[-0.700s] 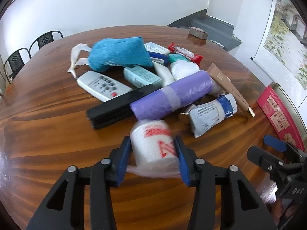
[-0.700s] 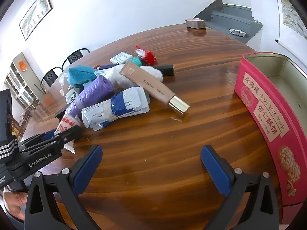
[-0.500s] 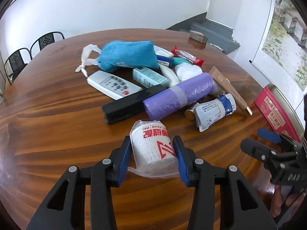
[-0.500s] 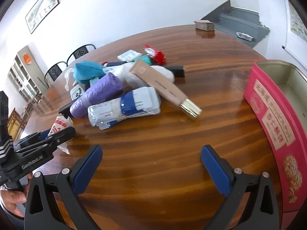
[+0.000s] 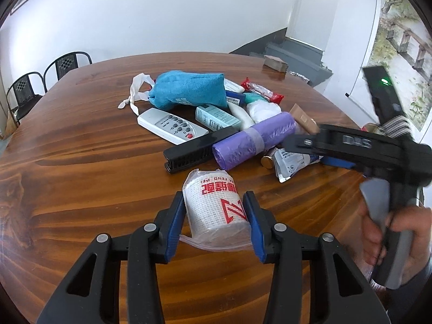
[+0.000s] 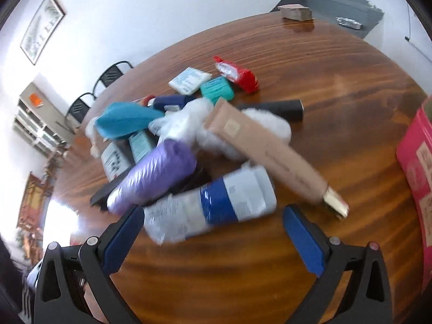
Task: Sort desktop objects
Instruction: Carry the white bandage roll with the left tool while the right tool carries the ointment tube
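My left gripper [image 5: 214, 221] is shut on a white bandage roll [image 5: 214, 202] in clear wrap with red print, held above the wooden table [image 5: 81, 189]. My right gripper [image 6: 213, 232] is open, its jaws on either side of a white and blue packet [image 6: 213, 213] at the near edge of the pile. It also shows in the left wrist view [image 5: 334, 148], reaching in over that packet [image 5: 290, 162]. The pile holds a purple bag roll [image 5: 253, 140], a beige tube [image 6: 267, 151], a blue pouch [image 5: 189, 91], a white remote [image 5: 172, 125] and a black comb [image 5: 199, 151].
A red tin [image 6: 417, 167] stands at the table's right edge. A red packet [image 6: 237, 74], a teal case [image 6: 217, 89], a white packet [image 6: 189, 79] and a black tube [image 6: 275, 108] lie behind the pile. Chairs [image 5: 40, 86] stand at the far left.
My left gripper has lifted the bandage roll and pulled it back from the pile. My right gripper has moved forward and left to the white and blue packet, still open.
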The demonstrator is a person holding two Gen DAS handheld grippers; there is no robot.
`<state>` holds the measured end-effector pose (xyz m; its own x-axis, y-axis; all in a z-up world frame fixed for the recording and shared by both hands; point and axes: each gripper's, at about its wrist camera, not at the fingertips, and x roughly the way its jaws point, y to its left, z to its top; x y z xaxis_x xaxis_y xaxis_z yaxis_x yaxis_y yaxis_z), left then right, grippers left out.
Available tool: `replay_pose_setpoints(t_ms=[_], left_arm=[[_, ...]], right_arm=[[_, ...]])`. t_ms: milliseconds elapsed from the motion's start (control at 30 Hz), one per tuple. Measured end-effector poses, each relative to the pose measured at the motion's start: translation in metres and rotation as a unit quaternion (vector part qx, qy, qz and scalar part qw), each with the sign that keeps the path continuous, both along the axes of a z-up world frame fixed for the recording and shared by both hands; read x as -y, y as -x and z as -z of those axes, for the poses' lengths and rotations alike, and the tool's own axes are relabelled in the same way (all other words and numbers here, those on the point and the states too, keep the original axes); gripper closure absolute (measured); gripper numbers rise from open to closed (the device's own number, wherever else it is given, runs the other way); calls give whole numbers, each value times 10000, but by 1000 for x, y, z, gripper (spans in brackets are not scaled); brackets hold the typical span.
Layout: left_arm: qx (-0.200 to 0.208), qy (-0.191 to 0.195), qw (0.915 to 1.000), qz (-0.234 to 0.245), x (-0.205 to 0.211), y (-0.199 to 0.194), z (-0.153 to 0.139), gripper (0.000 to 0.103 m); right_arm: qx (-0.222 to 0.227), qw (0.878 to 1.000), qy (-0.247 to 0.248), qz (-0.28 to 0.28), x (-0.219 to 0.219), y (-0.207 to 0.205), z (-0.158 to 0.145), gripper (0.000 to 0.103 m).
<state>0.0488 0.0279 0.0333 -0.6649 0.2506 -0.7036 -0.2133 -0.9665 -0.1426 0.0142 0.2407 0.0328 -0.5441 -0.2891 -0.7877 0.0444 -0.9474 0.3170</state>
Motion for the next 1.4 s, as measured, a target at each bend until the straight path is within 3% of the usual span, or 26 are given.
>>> replay_pose_setpoints(t_ms=[100,233,433,733,1067,1167,1400], left_arm=[[15,-26,10000,-17,2,-1,0,56],[48,-49,10000,12,1,-1,2,56],[53,-2,9999,95,-6,-2,4,56],[4,66,9997,219,-21,-5,4,56],[-151,61,9989,437,-44,-14,-8,56],[-217,93,9982,549,-57,-17,-13,56],[-366,148,9946,963,-103,-23,-31,56]], right_arm=[[-99,9981,-591,-107,16,3,0,3],[-271,9900,-1347,-307,24,-10,2,26],[-503,9861,-1489,-541,9,-35,1,64],[-750,9932,-815,-356,-16,-51,0,66],[-1383,9889,-465,286,-57,-90,-38,67],[-1565,9844,-466,650,-78,-104,-48,67],[-2106,9611,-758,1618,-132,-147,-73,67]])
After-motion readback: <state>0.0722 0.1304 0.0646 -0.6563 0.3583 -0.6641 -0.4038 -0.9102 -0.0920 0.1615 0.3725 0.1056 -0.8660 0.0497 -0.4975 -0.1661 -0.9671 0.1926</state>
